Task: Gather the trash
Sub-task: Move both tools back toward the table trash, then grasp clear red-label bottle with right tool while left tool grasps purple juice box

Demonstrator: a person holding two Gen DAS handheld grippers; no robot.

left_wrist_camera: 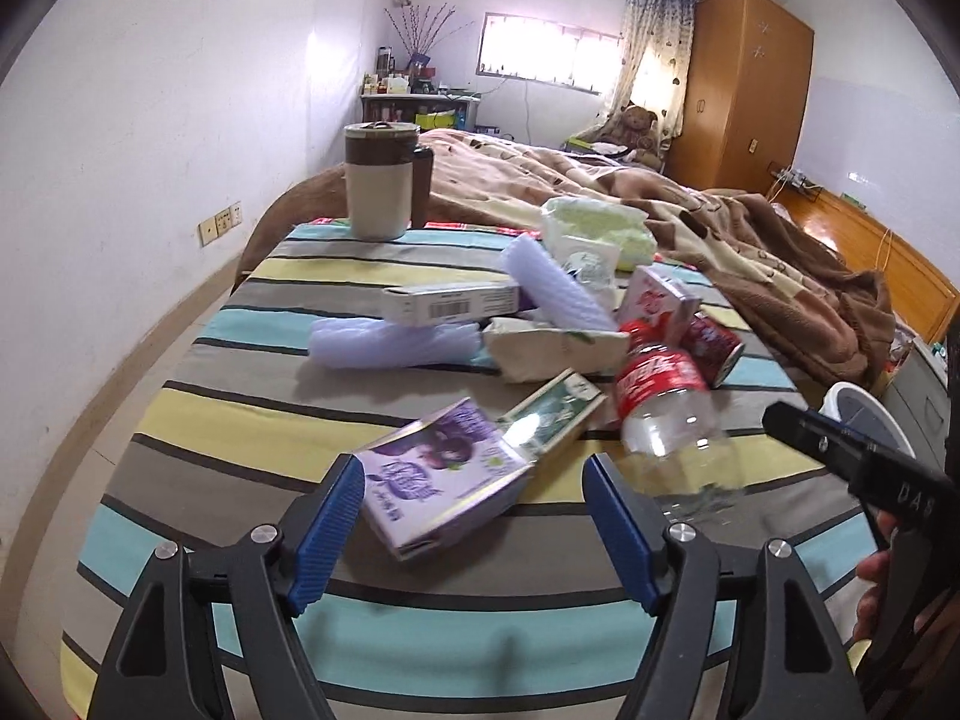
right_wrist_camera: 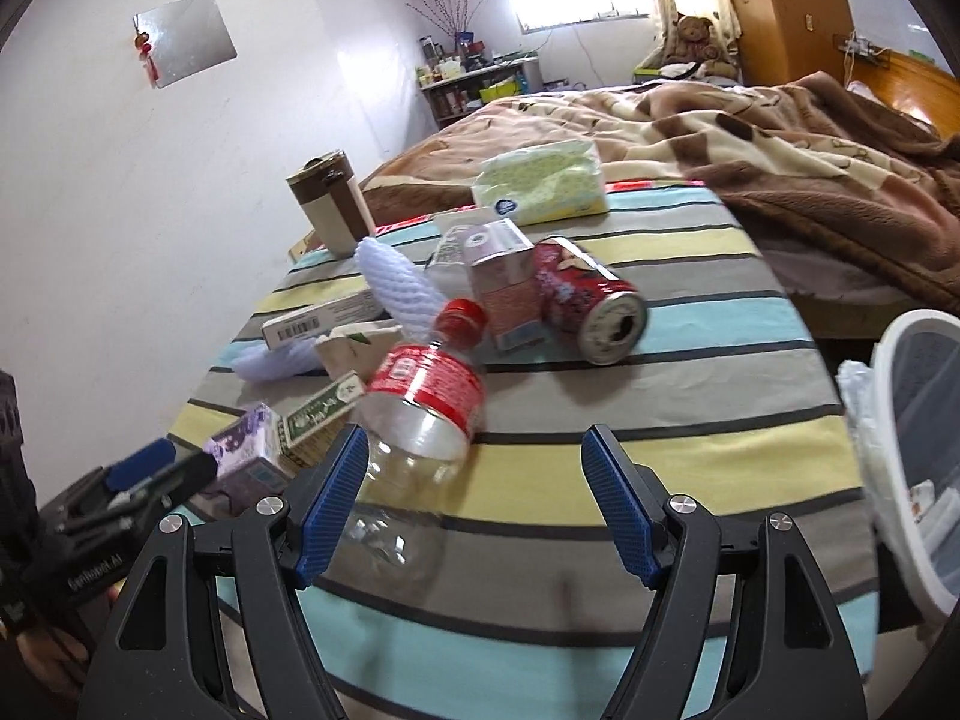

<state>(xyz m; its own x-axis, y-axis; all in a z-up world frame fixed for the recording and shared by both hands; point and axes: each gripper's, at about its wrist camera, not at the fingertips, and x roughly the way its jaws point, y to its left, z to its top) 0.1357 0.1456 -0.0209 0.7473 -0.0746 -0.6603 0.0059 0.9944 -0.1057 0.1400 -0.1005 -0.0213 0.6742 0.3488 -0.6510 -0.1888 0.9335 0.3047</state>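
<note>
Trash is strewn across the striped surface in front of both tools. The left tool has its blue pads spread wide, with a purple carton lying on the cloth between them; the pads do not press it. The right tool is likewise spread, and the clear end of a plastic bottle with a red label and cap lies just inside its left pad, ungripped. Beside the purple carton sits a green-and-white box. Farther out lie a red can on its side, a pink carton, a barcoded white box, lilac foam netting and a pack of tissues. A brown-and-cream mug stands upright at the far edge. A white bin sits to the right of the surface, and a brown blanket covers the bed beyond.
</note>
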